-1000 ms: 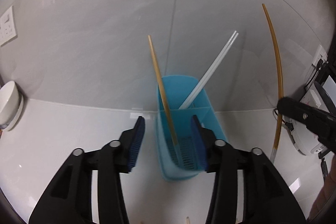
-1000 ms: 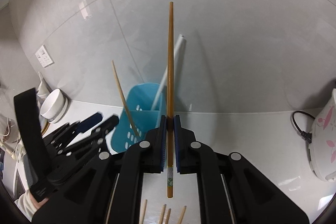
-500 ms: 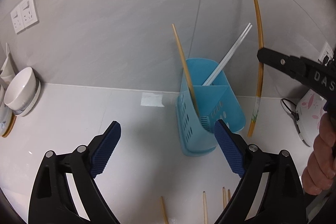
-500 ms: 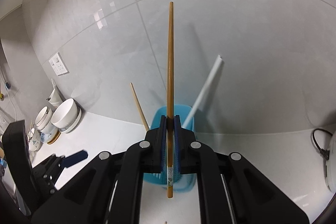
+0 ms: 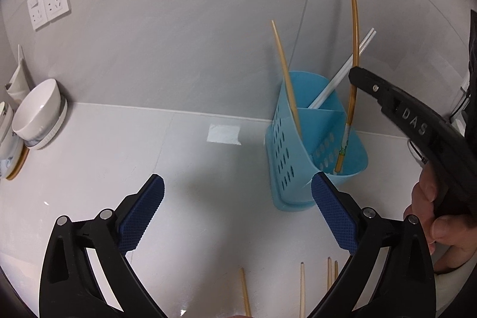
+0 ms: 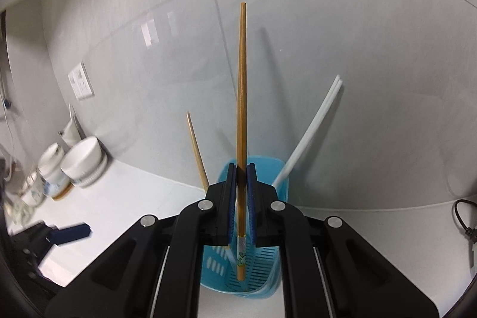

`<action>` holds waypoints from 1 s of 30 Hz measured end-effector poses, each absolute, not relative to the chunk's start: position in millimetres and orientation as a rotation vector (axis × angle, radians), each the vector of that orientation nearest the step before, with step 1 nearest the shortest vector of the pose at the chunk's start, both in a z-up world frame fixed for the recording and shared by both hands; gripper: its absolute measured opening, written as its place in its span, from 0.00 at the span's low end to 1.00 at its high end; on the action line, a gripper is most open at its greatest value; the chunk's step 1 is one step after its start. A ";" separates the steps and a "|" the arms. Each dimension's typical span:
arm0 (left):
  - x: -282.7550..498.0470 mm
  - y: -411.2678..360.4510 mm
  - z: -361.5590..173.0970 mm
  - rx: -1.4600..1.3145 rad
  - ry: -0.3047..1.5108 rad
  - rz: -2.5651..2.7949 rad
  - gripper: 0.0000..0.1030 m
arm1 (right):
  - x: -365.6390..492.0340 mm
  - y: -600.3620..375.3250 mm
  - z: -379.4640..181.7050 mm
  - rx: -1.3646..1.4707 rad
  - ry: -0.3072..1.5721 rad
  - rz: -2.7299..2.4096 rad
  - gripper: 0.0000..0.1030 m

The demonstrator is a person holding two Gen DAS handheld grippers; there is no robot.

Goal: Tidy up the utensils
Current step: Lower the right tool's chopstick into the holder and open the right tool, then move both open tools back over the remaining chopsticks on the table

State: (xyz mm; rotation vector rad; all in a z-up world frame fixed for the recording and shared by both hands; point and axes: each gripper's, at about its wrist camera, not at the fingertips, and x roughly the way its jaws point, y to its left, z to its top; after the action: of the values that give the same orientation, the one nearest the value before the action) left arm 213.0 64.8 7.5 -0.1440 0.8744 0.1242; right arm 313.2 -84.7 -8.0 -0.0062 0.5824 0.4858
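Left gripper (image 5: pixel 237 215), left wrist view: its blue-padded jaws stand wide apart and hold nothing, above the white countertop (image 5: pixel 119 157). Ahead stands the light-blue perforated plastic utensil caddy (image 5: pixel 293 166), against the tiled wall. One brown wooden chopstick (image 5: pixel 286 73) leans in its left compartment, and a pair of white plastic chopsticks (image 5: pixel 342 70) leans in the rear one. The right gripper (image 5: pixel 354 75) pinches a long brown chopstick with a printed lower end (image 5: pixel 354 29), whose tip is already inside the front compartment. At least four loose wooden chopsticks (image 5: pixel 302 288) lie on the counter at the bottom edge. Judgement: the task is partly done; the held stick awaits release, and the loose ones remain. Raised letters "DAS" are legible on the right gripper's finger; further letters are hidden.

Right wrist view: the right gripper's jaws are closed on the long chopstick (image 6: pixel 241 97), held upright with its tip low inside the caddy (image 6: pixel 268 267). The green print near its lower end is unreadable. Stacked white bowls (image 6: pixel 80 166) stand at left.
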 end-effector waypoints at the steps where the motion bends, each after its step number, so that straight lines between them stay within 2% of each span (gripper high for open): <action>1: 213.0 65.4 6.4 -0.147 0.877 0.127 0.94 | 312.2 -82.0 -10.8 -0.022 0.586 0.485 0.06; 16: 216.8 84.6 -7.0 -0.179 0.894 0.162 0.94 | 306.1 -66.0 -42.5 -0.154 0.665 0.463 0.07; 17: 216.3 84.4 -6.6 -0.180 0.891 0.163 0.94 | 303.6 -67.9 -39.6 -0.153 0.664 0.459 0.11; 18: 216.0 84.6 -6.2 -0.180 0.890 0.163 0.94 | 302.1 -70.6 -36.8 -0.151 0.665 0.453 0.23; 19: 215.9 83.5 -4.5 -0.181 0.889 0.162 0.94 | 299.3 -73.7 -33.3 -0.143 0.664 0.448 0.28; 21: 213.8 82.3 -2.4 -0.181 0.882 0.159 0.94 | 293.6 -80.1 -26.1 -0.130 0.666 0.437 0.48; 24: 208.3 80.4 -1.0 -0.182 0.881 0.156 0.94 | 282.0 -94.1 -18.7 -0.127 0.687 0.413 0.73; 27: 200.4 80.0 -1.8 -0.195 0.896 0.154 0.94 | 267.6 -112.5 -19.9 -0.107 0.727 0.373 0.84; 30: 190.9 76.7 -5.0 -0.195 0.919 0.148 0.94 | 249.7 -130.9 -26.3 -0.095 0.771 0.328 0.89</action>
State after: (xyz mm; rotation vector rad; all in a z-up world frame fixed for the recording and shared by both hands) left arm 190.9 76.7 -5.0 -0.1946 0.9188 0.1481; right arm 249.7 -130.9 -26.3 -0.0954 0.7714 0.3282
